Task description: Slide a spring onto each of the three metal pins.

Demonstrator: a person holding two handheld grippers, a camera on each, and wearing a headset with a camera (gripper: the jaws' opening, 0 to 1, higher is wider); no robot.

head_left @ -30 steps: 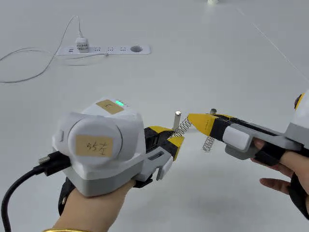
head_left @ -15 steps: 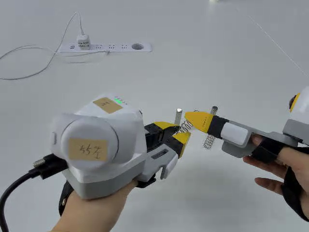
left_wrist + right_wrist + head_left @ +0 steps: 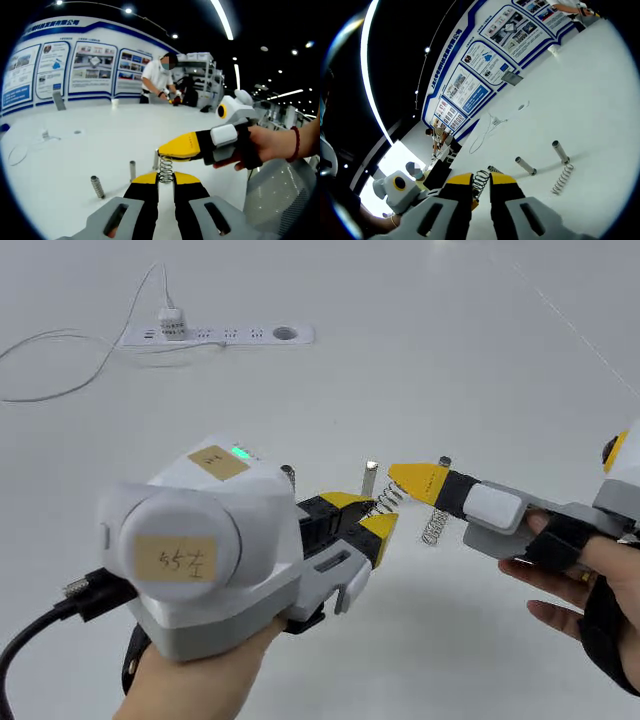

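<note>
Shiny metal pins (image 3: pixel 370 478), wire spring (image 3: pixel 390 498), matt table (image 3: pixel 450 360)

White desk (image 3: pixel 450 360) in a bright hall
Poster wall (image 3: pixel 75 65) behind, strip lights (image 3: pixel 222 20) overhead, power strip (image 3: pixel 215 337) near the far edge.

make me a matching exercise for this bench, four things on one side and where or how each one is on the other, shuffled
Things:
1. power strip
2. held spring
3. second spring
4. middle pin

Places or states:
a. between the tips of the left gripper and the right gripper
b. at the far side of the bench, with a white charger plugged in
c. standing upright, its top end bare
d. down on the bench, below the right gripper in the head view

Pairs: 1-b, 2-a, 3-d, 4-c
</note>
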